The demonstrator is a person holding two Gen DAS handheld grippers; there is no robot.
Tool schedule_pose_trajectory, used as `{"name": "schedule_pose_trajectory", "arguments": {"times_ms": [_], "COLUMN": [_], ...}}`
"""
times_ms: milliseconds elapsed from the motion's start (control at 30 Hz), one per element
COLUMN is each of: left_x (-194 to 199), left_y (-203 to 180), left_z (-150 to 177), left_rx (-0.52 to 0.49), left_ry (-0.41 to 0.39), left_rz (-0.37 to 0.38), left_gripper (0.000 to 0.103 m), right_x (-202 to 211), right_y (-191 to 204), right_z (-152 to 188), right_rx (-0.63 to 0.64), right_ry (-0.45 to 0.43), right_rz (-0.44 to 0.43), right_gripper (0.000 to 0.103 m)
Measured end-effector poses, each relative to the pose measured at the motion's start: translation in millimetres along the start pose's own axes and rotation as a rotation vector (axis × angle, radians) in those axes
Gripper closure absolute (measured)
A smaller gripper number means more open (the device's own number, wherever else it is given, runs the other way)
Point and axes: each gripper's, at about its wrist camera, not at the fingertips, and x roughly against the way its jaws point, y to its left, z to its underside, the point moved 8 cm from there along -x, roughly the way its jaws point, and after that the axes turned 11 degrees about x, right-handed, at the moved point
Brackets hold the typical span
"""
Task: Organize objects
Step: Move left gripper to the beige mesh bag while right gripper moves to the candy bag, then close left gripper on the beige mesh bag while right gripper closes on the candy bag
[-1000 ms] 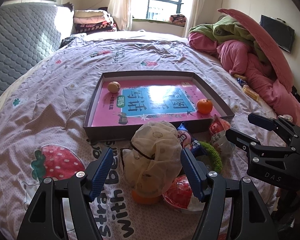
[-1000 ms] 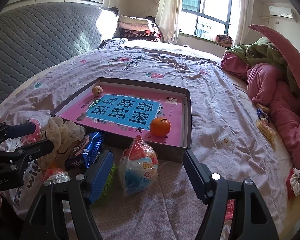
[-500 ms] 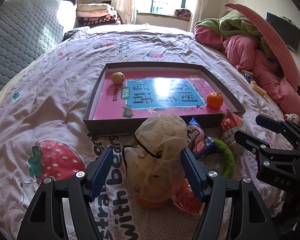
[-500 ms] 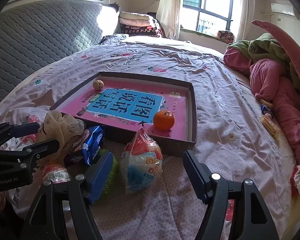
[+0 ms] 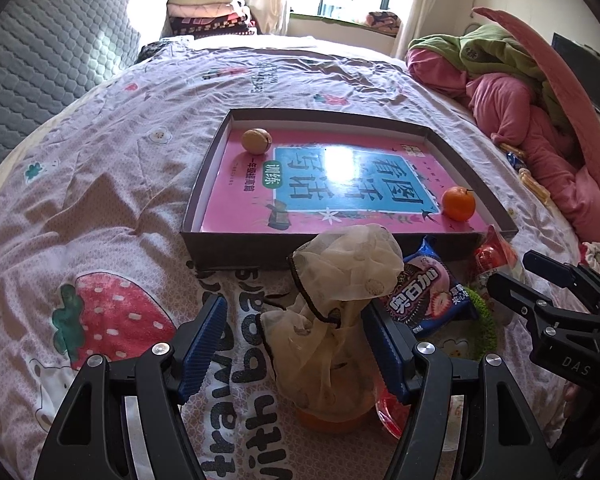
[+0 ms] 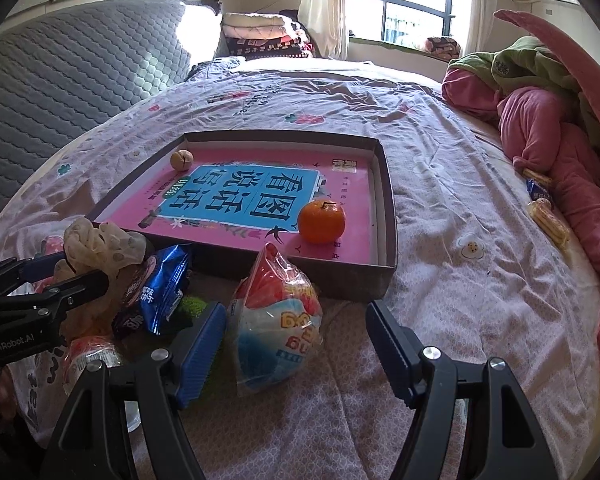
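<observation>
Left tongs (image 5: 296, 344) wide apart, straddling the mesh bag (image 5: 340, 304) on the bedspread (image 5: 100, 168), blue pads clear of it on the left side, the right pad close against it. Right tongs (image 6: 296, 348) also spread, the snack bag (image 6: 278, 320) between them, nearer the left pad, nothing clamped. Blue packet (image 6: 160, 288) lies between both bags. Just beyond sits the tray (image 6: 388, 216), holding a pink book (image 6: 260, 196), an orange (image 6: 322, 220) near its right corner and a walnut (image 6: 181, 159) far left

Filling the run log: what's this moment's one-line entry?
left hand-held gripper: open, straddling mesh bag | right hand-held gripper: open, around snack bag | box: orange, walnut
</observation>
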Motion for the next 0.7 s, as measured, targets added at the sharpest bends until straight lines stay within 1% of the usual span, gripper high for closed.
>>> {"name": "schedule_pose_trajectory", "arguments": {"times_ms": [300,400,567,633,700], "left_x": [-6.8,-9.2,-11.7,-12.6,-13.3], "left_y": [8.7,9.6,15.9,18.9,20.9], "left_z": [-2.0,-2.3,-5.2,-6.3,-7.1], "left_rx": [0.027,0.034,0.061,0.077,0.089], "left_ry": [0.011,0.016,0.023,0.029,0.034], "left_rz": [-0.013,-0.007,0.0,0.009,0.018], "left_gripper": [0.032,0.032,0.032,0.032,0.032], "right_x": [-9.0,-12.3,-17.5,-18.4,-19.1], "right_y": [2.3,4.4,4.7,4.4,5.8], "right_z": [1.1,1.1,3.4,3.0,3.0], "right_rx": [-0.036,-0.04,-0.073,-0.073,-0.074], "right_ry": [0.025,0.034,0.053,0.055,0.057], "right_rz": [-0.036,-0.039,-0.072,-0.072,-0.08], "right_gripper": [0.031,0.031,0.031,0.033,0.037]}}
